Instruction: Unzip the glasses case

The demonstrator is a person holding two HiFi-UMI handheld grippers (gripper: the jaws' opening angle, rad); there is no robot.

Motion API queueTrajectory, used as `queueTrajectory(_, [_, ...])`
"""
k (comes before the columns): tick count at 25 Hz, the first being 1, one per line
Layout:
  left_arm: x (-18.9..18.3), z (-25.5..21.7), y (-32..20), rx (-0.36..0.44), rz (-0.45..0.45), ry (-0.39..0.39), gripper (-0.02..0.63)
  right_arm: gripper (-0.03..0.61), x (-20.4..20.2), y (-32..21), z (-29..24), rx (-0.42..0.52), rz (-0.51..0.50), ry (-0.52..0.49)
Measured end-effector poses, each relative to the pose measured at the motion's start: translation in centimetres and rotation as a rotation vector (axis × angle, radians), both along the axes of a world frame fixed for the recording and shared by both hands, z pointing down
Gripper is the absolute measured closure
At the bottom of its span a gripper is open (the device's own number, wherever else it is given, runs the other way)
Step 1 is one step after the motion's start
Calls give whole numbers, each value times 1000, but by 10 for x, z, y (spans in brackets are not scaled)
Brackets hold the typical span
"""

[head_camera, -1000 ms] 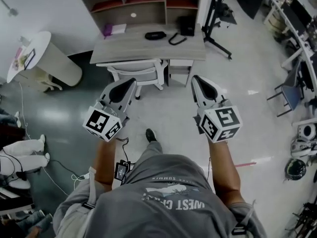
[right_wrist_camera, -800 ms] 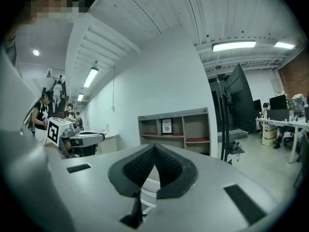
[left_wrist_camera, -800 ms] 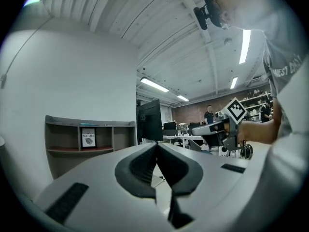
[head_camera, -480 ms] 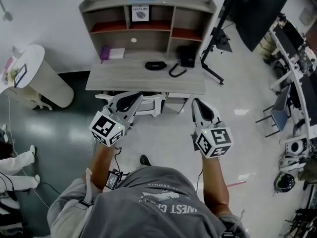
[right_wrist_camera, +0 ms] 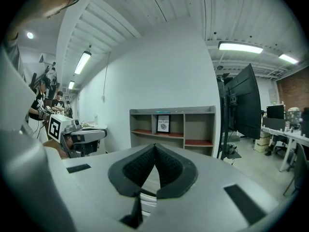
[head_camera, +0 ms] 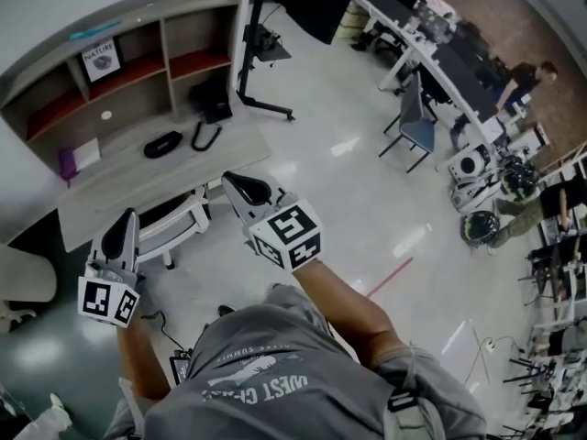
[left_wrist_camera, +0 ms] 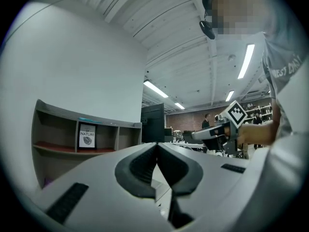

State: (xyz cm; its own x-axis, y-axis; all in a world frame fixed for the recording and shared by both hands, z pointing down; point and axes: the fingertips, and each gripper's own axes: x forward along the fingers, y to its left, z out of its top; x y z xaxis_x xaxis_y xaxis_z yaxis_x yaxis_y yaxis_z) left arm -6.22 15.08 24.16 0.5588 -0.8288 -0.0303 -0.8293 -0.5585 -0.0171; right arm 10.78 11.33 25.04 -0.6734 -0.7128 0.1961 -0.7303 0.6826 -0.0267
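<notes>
- Currently the left gripper (left_wrist_camera: 157,147) has its jaws together with nothing between them; its black ribbed pads meet in a narrow V.
- Likewise the right gripper (right_wrist_camera: 154,150) is closed and empty, its pads touching at the tip.
- Both grippers are smooth pale grey plastic with dark textured pads, and each carries a white cube printed with black square markers.
- A person in a grey T-shirt holds them level at chest height, standing on a glossy pale floor (head_camera: 348,191).
- The left gripper hangs over a white chair (head_camera: 179,232) pushed under the counter (head_camera: 119,186); the right one is near the counter's front edge.
- The glasses case (head_camera: 162,144) lies flat toward the back of the counter, well apart from both grippers: a small, dark, rounded oval, likely a hard shell.
- Its zip is too small to make out.
- Just beside the case lies a black loop (head_camera: 204,136), and a shelf unit (head_camera: 138,62) of pale wood grain with red inner boards stands behind.
- Judging by this, the task has not begun: the case is untouched.
- Reaching the counter, steadying the case, gripping the zip pull and drawing it round all remain.
</notes>
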Motion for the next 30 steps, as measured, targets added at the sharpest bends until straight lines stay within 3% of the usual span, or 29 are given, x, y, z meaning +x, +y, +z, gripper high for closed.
queueTrajectory(12, [-29,9,-34,-36,-151,-6,615,567,-32,-68,18,-46,-137,-40])
queueTrajectory(17, [-44,15,-72,-47,-243,-40,615,567,-56,-119,31,-67,-243,-61])
queueTrajectory(30, [-46,41,-187,-120,-352,-87,615,566,-73,-249,80,-154,-390,-52])
